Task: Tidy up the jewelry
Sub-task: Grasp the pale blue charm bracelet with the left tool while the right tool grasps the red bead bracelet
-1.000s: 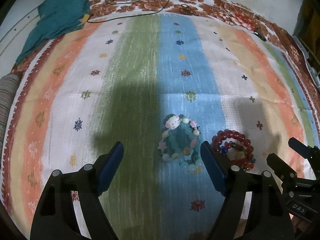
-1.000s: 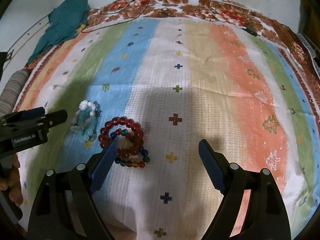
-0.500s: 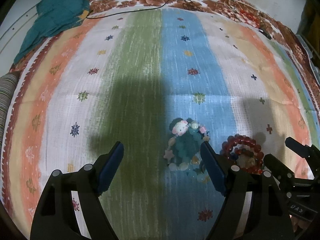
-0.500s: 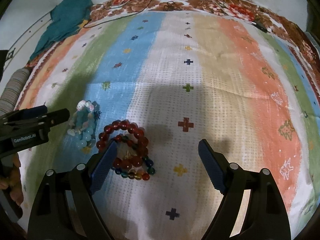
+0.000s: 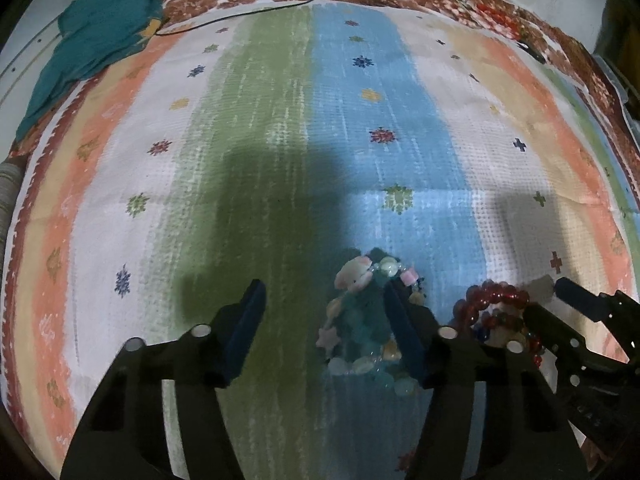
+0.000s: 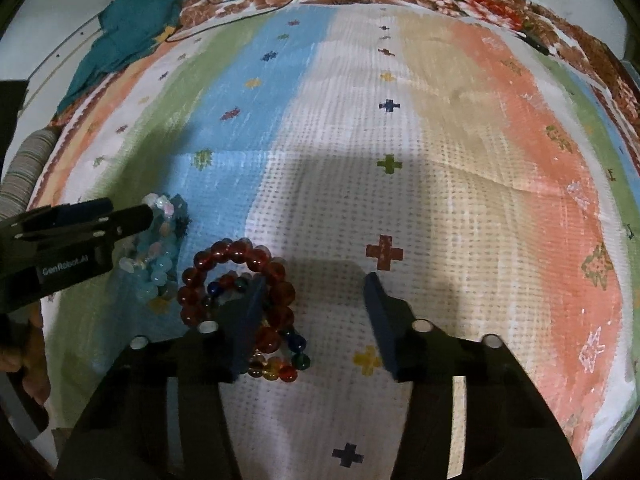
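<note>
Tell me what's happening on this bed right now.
A person holds two grippers low over a striped bedspread. The left gripper is closing beside the pale blue bracelets; the right gripper is closing beside the red bracelets. Neither grips anything yet.

The striped, patterned bedspread (image 6: 460,168) lies bare and open ahead and to the right. The pastel bead bracelet pile (image 5: 360,320) and the red glass-bead bracelets (image 6: 240,280) lie just beside each other, leaving hardly any gap. A crumpled teal cloth (image 5: 92,36) and thin black cable (image 5: 248,12) crowd the far-left edge.
</note>
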Motion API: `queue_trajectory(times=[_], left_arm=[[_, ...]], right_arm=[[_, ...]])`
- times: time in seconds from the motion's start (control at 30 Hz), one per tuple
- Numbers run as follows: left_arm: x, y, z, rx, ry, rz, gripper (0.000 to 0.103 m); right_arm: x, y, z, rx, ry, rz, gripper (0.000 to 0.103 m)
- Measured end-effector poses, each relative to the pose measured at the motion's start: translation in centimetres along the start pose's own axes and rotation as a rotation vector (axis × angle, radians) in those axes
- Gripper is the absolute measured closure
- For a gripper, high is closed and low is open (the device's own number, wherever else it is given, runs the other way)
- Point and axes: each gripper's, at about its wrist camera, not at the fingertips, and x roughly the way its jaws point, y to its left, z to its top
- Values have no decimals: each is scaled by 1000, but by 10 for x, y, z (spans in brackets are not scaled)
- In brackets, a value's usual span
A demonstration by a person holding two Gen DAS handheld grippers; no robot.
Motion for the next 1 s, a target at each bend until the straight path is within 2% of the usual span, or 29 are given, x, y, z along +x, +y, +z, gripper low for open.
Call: queue_trajectory(times=[0.07,0.13,0.2,0.33,0.37,0.4,0.6,1.0], left_arm=[[3,-2,1,8,0,1,47],[6,-2,1,12,3,6,54],[8,-3,0,10,8,-9,66],[12,-5,-1,21,21,-12,75],[12,-6,-1,22,24,-14,82],[11,-7,-1,22,24,-10,84],[7,-6,-2,25,18,0,84],[-12,1,-2,3,-3,-1,84]], right_arm=[[1,0,0,-5,0,3,60],[2,0,1,-9,2,12,65],[2,1,1,-10,7,33,74],[2,5,0,-24,8,47,83],[3,6,0,-26,8,52,86],[3,7,0,-26,8,57,89],[2,6,0,-23,2,61,89],[-13,12,-1,-48,-20,17,89]])
